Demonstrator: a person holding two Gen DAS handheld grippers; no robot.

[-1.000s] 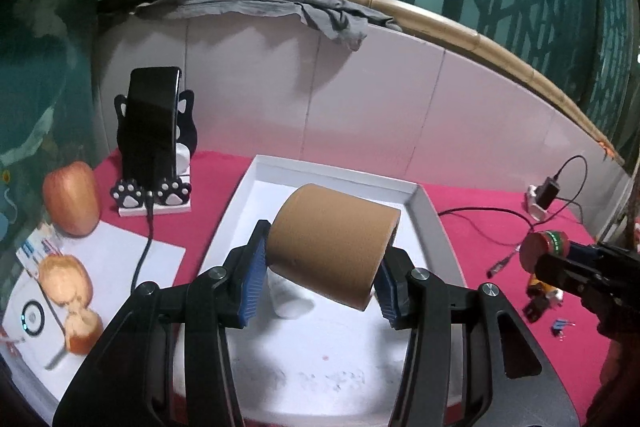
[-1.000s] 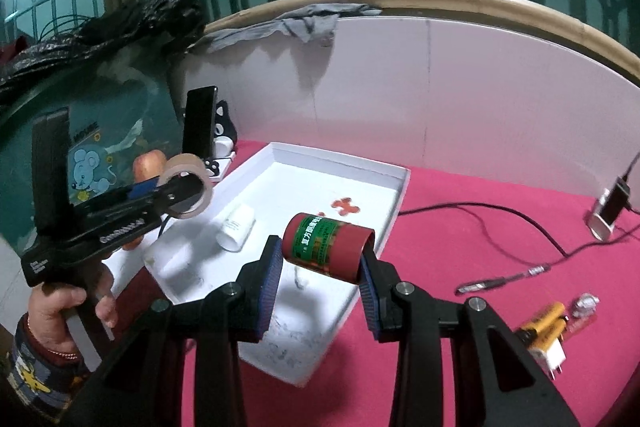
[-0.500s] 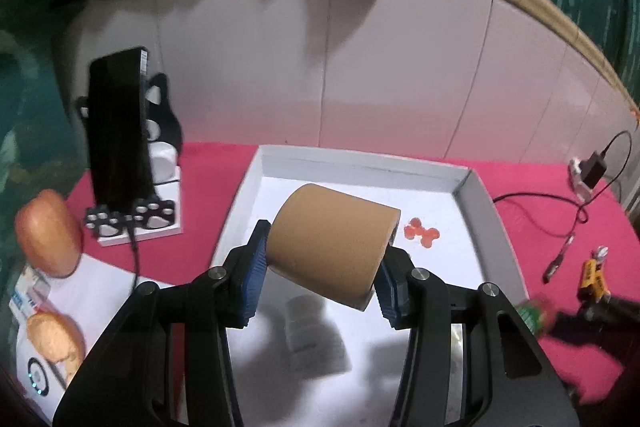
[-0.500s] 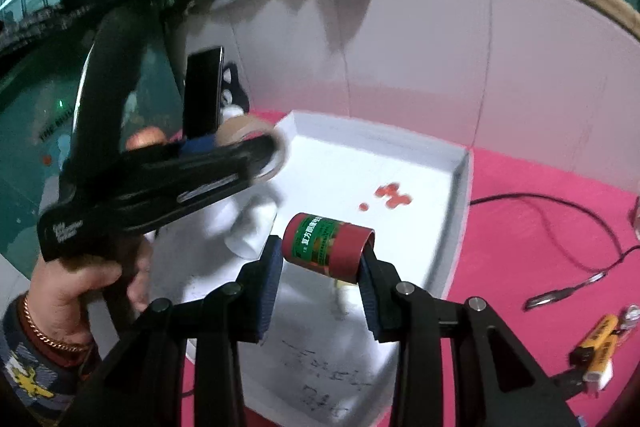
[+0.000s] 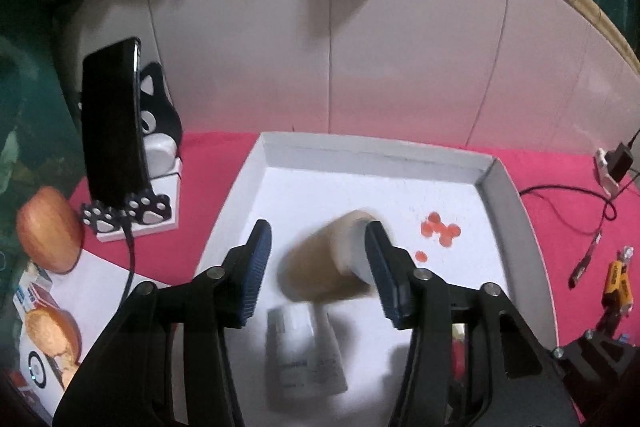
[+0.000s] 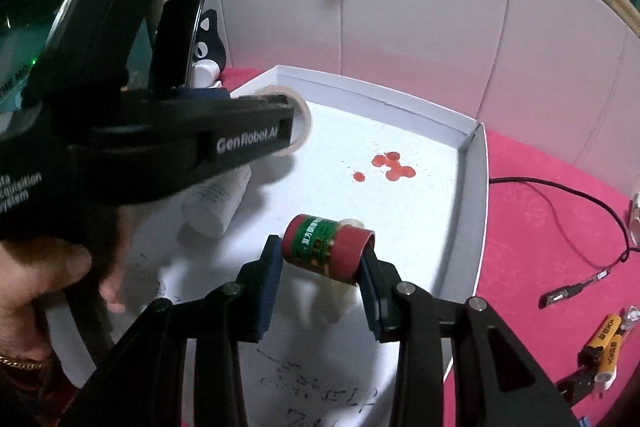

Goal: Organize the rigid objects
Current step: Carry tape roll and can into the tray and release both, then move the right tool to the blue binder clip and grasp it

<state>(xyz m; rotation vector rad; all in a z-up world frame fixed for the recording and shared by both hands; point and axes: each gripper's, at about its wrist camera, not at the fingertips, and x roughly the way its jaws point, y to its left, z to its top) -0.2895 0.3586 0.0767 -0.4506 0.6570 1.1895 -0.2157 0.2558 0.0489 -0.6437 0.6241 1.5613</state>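
One "GenRobot.AI" left gripper (image 6: 296,123), green-labelled red canister (image 6: 326,247), illegible script

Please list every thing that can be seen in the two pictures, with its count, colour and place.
tape roll: one, brown, blurred between the opening left tool's pads, above the tray
tray: one, white, on red cloth
can: one, red and green, in right tool
bottle: one, white, lying in tray
phone: one, black, on cat stand, left
apple: one, red, far left
batteries: yellow, right on cloth
left tool: black, blue pads
right tool: black, blue pads
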